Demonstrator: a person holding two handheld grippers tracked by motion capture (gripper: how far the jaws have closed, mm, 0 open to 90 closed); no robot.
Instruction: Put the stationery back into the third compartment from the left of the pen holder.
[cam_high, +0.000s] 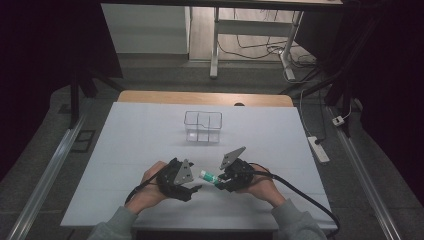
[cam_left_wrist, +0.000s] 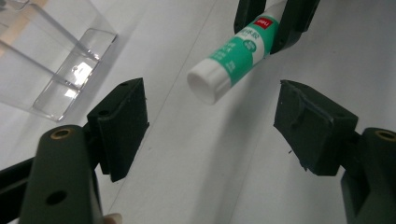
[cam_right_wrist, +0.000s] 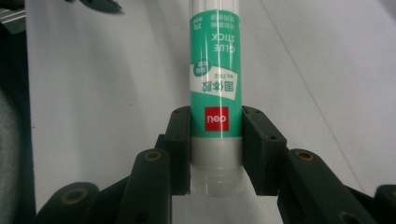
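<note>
Taking the glue stick (cam_high: 208, 176) as the landmark and working from left to right across the high view, the left claw (cam_high: 196, 188) sat just to the stick's left, its jaws spread wide with nothing between them, the white cap end pointing into that gap but not touching either pad. The stick itself hung slightly above the white tabletop (cam_high: 150, 145), roughly level, between the two hands. To its right, the right claw (cam_right_wrist: 216, 149) was pinching the stick near its grey base end, one pad on each side. Well beyond the stick, toward the far side of the tabletop, stood a clear divided organiser (cam_high: 202, 126), apparently empty. The likely next step looked like a handover or pulling off the cap, and the risk lay in the smooth round barrel: if the left claw closed off-centre on the cap, the stick could twist or slide out of the right claw's narrow hold and roll away across the tabletop. Closing too early, before the cap was fully between the pads, could knock the stick sideways instead. The green label read "GLUE STICK" with a red "deli" logo, Chinese characters in a white band, and smaller print too fine to make out.
</note>
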